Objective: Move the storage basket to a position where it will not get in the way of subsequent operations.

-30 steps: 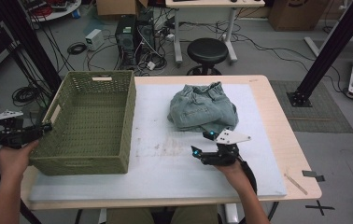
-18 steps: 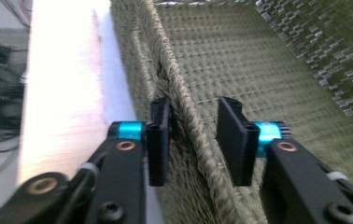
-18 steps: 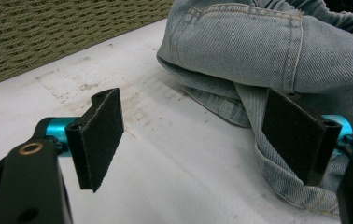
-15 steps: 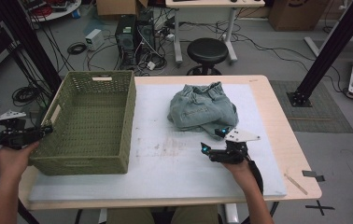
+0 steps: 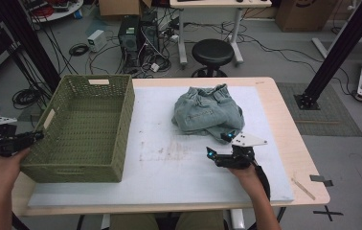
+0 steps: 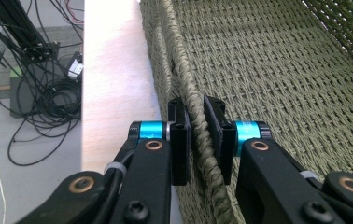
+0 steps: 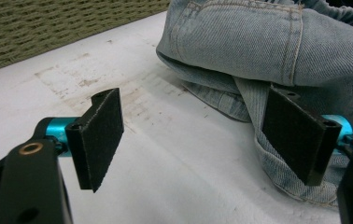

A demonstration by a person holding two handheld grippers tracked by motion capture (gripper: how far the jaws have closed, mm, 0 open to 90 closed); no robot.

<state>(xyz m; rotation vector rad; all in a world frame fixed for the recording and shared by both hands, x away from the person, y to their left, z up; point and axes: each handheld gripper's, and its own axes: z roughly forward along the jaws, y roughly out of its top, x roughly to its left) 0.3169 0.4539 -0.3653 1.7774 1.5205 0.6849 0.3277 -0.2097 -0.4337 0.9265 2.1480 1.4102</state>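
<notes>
A green woven basket (image 5: 73, 167) stands empty on the left of the table. My left gripper (image 5: 38, 136) is at its near-left corner, shut on the braided rim (image 6: 184, 70), which runs between the two pads of the left gripper (image 6: 197, 135). A crumpled pair of blue denim jeans (image 5: 207, 112) lies on the white mat (image 5: 169, 177), right of centre. My right gripper (image 5: 219, 144) sits low on the mat at the near edge of the jeans (image 7: 258, 42). This right gripper (image 7: 198, 135) is open, one pad beside the denim hem, with only bare mat between the pads.
The wooden table edge (image 5: 308, 158) runs just right of the mat. A thin wooden stick (image 5: 302, 189) lies near the table's front-right corner. Behind the table are a black stool (image 5: 212, 50), a computer tower (image 5: 138, 36) and floor cables.
My right gripper has slid a little to the right, closer to the near hem of the jeans, still open. The left gripper and the basket have stayed put.
</notes>
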